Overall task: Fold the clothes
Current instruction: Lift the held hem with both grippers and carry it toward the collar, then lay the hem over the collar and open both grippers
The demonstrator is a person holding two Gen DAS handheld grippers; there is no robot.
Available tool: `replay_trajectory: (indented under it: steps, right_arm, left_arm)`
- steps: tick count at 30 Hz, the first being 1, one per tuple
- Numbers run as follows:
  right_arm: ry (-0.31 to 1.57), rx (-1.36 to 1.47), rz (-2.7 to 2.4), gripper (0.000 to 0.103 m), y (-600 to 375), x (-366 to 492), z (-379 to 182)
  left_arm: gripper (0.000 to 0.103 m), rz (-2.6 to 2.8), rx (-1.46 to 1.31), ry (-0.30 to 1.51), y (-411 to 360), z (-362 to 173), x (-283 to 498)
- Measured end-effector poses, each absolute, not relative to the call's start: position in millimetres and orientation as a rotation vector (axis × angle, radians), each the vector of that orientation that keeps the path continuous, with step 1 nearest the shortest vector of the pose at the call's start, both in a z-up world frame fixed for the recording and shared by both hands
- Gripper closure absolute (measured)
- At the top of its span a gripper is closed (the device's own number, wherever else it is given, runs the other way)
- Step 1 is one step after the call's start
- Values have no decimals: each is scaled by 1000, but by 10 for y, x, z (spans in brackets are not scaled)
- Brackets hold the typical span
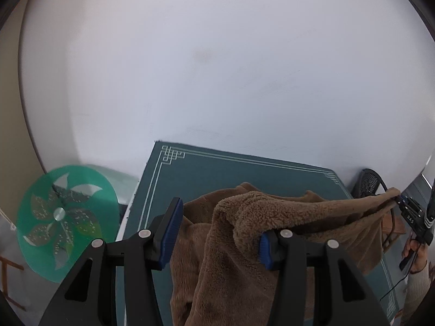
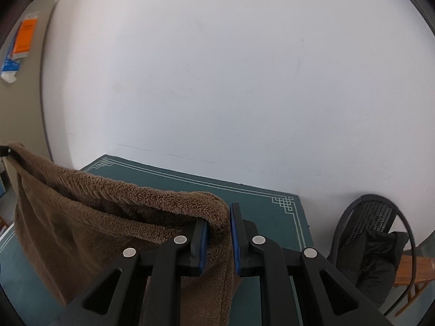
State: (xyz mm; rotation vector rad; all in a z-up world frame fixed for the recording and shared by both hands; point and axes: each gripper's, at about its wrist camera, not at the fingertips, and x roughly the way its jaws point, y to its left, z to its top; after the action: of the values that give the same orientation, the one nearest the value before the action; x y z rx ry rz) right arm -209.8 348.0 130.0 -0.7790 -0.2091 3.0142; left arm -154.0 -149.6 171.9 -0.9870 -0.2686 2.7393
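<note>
Above the green counter [image 2: 258, 201], one fuzzy brown cloth [image 2: 89, 217] hangs in the air, stretched between two tongs. The right tongs [image 2: 218, 240] pinch one top corner of the cloth between their blue pads, and the pads are pressed in on the fabric. The left tongs [image 1: 217, 233] look different. Their two fingers stand wide apart, and the cloth lies draped over the right finger only. I cannot see anything squeezed between them, so they look open, with the cloth just resting on one side.

The cloth's top edge runs from one pair of tongs to the other, and the rest droops down toward the counter. The low part seems to touch the counter on the near side.

I think the step now is lifting and spreading the cloth so it can be folded. The next move likely needs the left tongs to get a real grip on their corner. Then both could lay the cloth flat or bring the two corners together.

I count one cloth, two tongs and one counter. There is also one green round disc [image 1: 68, 222] at the far left and one black chair [image 2: 372, 233] at the right.
</note>
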Motion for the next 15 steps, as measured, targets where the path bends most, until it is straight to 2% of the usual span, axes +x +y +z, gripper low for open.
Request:
replay_trajectory:
  steps: [15]
  right_arm:
    - [-146, -1075, 2830, 88, 3624, -3370, 282]
  left_arm:
    - [48, 2695, -1347, -335, -1159, 598, -2722]
